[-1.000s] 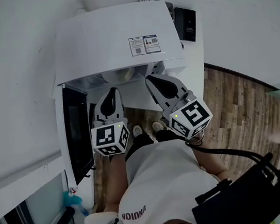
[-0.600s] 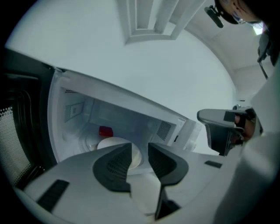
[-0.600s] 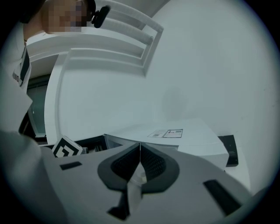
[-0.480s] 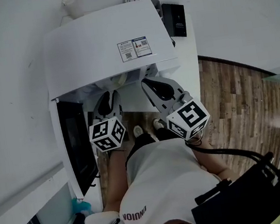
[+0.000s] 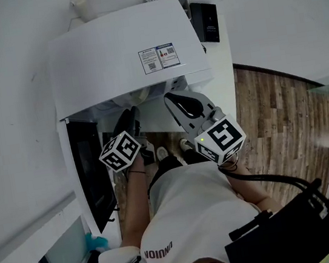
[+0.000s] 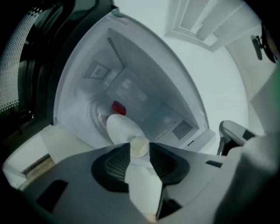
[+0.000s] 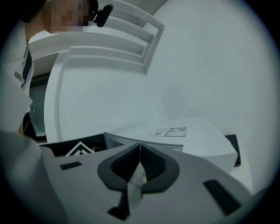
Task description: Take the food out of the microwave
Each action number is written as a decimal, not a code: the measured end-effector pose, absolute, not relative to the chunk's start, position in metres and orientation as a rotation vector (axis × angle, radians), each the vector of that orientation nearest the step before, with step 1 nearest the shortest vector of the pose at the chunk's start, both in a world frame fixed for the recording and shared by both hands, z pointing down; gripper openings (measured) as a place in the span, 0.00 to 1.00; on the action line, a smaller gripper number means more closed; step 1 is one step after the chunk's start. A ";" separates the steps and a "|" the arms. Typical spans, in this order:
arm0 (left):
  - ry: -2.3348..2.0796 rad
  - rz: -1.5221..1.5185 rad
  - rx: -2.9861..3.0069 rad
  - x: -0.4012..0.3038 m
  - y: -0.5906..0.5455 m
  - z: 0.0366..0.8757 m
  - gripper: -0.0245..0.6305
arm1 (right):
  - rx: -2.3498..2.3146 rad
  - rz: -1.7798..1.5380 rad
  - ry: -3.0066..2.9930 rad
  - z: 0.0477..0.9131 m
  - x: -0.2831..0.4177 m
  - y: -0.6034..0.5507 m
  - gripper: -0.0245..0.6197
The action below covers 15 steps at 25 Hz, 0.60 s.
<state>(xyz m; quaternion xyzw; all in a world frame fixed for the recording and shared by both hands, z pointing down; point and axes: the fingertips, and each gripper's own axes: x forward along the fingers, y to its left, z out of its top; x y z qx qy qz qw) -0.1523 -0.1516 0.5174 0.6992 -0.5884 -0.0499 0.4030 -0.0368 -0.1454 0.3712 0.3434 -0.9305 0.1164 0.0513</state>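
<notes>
White wall behind one microwave (one plate inside)

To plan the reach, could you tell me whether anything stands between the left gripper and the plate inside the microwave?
Nothing visible does: the door hangs open at the left, and the left gripper, jaws opening with nothing gripped, faces the plate directly.

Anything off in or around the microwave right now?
Nothing stands out. The microwave door hangs open at the left. Inside, a white plate sits on the turntable with a red item behind it, no spill visible. The left gripper faces the cavity, jaws opening, no food between them.
</notes>
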 end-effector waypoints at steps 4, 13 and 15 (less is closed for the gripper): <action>-1.434 -0.206 1.675 -0.153 -0.155 0.530 0.24 | 1.047 0.355 -2.827 0.372 -0.037 -0.147 0.07; -1.353 -0.317 1.522 -0.154 -0.161 0.551 0.26 | 1.059 0.349 -2.811 0.373 -0.035 -0.150 0.07; -1.335 -0.339 1.496 -0.154 -0.163 0.554 0.26 | 1.067 0.354 -2.806 0.374 -0.034 -0.150 0.07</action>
